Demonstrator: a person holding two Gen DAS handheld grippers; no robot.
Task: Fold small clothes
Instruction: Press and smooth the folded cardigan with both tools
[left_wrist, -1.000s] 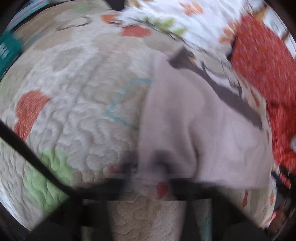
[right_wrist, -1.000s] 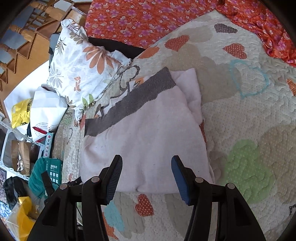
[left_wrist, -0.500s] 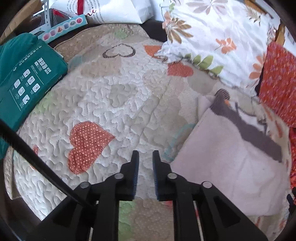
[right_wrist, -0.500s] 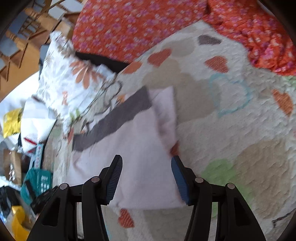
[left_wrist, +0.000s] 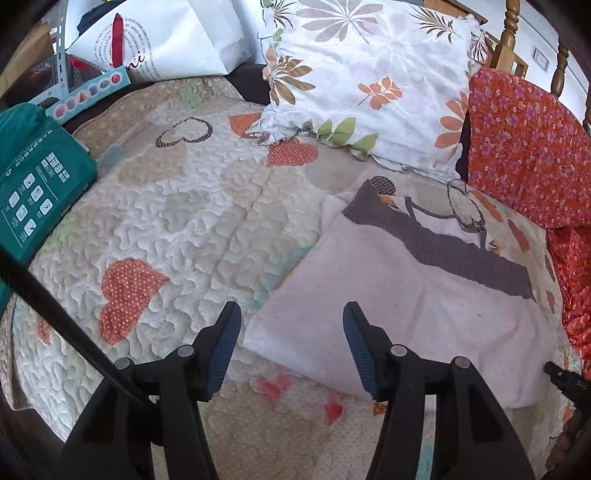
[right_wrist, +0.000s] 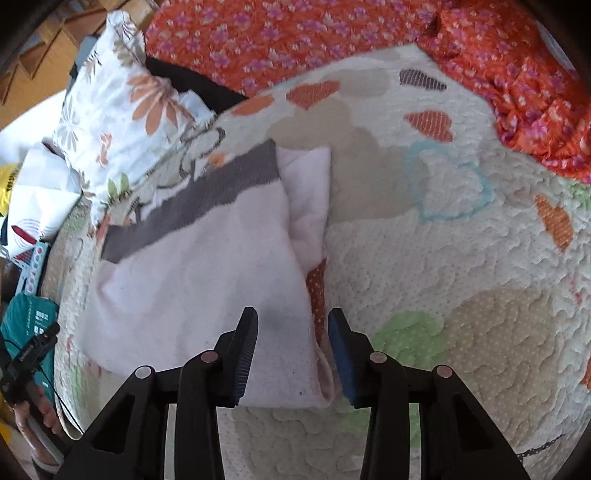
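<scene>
A pale pink garment with a dark grey band (left_wrist: 406, 295) lies folded on the heart-patterned quilt (left_wrist: 192, 229). It also shows in the right wrist view (right_wrist: 199, 280). My left gripper (left_wrist: 291, 350) is open and empty, with the garment's near left corner between its fingers. My right gripper (right_wrist: 291, 354) is open, its fingers on either side of the garment's near right corner, not closed on it.
A floral pillow (left_wrist: 369, 74) and an orange flowered cloth (left_wrist: 524, 147) lie at the back. A green box (left_wrist: 37, 184), a white paper bag (left_wrist: 159, 40) and clutter sit at the left edge of the bed.
My left gripper pulled back from the garment and opened from shut. My right gripper moved to the garment's right corner and narrowed its gap.
</scene>
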